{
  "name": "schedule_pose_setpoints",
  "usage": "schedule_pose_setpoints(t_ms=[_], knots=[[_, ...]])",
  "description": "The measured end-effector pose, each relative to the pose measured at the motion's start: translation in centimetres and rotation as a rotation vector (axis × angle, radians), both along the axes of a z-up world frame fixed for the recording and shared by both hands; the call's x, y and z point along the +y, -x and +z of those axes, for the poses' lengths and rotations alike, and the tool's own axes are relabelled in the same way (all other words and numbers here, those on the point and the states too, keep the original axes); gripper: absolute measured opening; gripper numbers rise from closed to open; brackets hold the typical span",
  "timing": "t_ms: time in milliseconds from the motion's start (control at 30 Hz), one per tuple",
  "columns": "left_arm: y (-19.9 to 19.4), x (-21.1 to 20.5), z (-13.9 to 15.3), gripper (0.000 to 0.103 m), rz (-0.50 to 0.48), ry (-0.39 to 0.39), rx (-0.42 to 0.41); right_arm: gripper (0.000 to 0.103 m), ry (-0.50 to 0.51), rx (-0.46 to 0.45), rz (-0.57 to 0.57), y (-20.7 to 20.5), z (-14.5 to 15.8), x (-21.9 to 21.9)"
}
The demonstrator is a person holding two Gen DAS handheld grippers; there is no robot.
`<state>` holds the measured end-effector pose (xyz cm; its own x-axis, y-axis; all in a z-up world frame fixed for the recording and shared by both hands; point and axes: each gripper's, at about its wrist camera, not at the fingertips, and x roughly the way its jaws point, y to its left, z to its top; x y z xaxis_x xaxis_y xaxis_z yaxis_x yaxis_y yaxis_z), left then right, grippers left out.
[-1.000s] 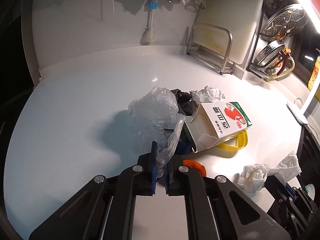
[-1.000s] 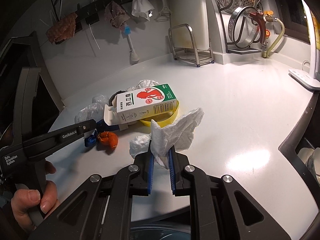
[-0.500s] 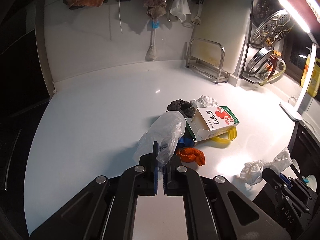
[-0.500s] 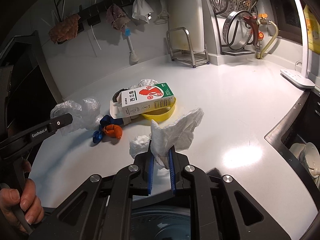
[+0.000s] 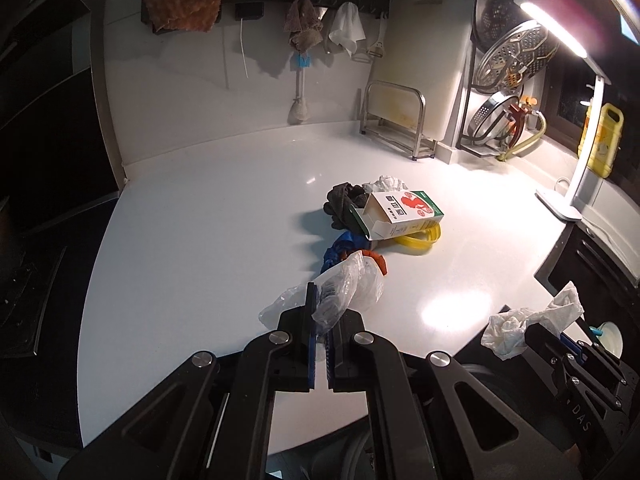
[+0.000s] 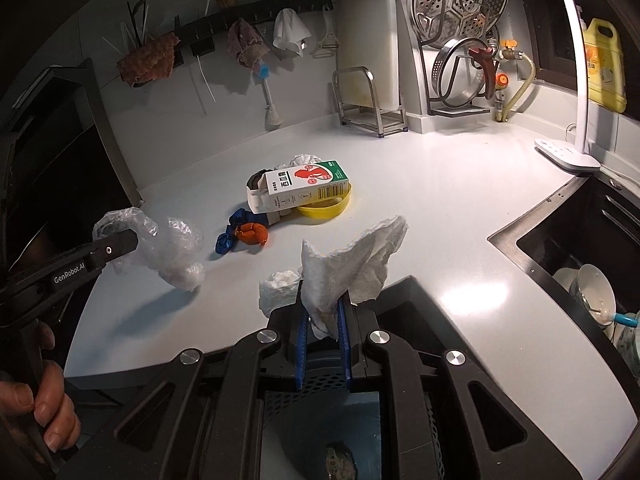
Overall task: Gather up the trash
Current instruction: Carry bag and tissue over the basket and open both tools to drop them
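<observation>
My left gripper is shut on a crumpled clear plastic bag, lifted above the white counter. In the right wrist view that bag hangs from the left gripper at the left. My right gripper is shut on a white paper towel, held over the counter's front edge; the towel also shows at the lower right of the left wrist view. Left on the counter are a green-and-white carton, a yellow dish, a dark rag, and blue and orange scraps.
A mesh bin sits below the counter edge under my right gripper. A sink with dishes lies to the right. A cutting-board rack, pot lids, a lamp and a yellow bottle stand at the back. A hand holds the left gripper.
Both grippers have pulled back from the trash pile toward the counter's front edge and risen a little. The plastic bag came off the pile with the left gripper; the towel stayed in the right.
</observation>
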<state>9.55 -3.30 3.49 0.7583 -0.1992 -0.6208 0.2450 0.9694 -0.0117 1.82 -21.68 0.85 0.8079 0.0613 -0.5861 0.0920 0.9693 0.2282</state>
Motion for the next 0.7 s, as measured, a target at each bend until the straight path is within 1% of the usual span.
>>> schedule_pose_setpoints(t_ms=[67,367,700], knots=[[1.2,-0.2,-0.4,0.004,-0.011,-0.010,0.009,0.013,0.008,0.006,0.007,1.0,0.0,0.6],[6.9,-1.1,-2.0,0.004,-0.078,-0.007,0.055,0.013,0.025,0.029,0.023,5.4,-0.2,2.0],[11.6,-2.9,-3.8,0.004,-0.146,0.009,0.109,0.013,0.015,0.086,-0.004,9.8,-2.7,0.7]])
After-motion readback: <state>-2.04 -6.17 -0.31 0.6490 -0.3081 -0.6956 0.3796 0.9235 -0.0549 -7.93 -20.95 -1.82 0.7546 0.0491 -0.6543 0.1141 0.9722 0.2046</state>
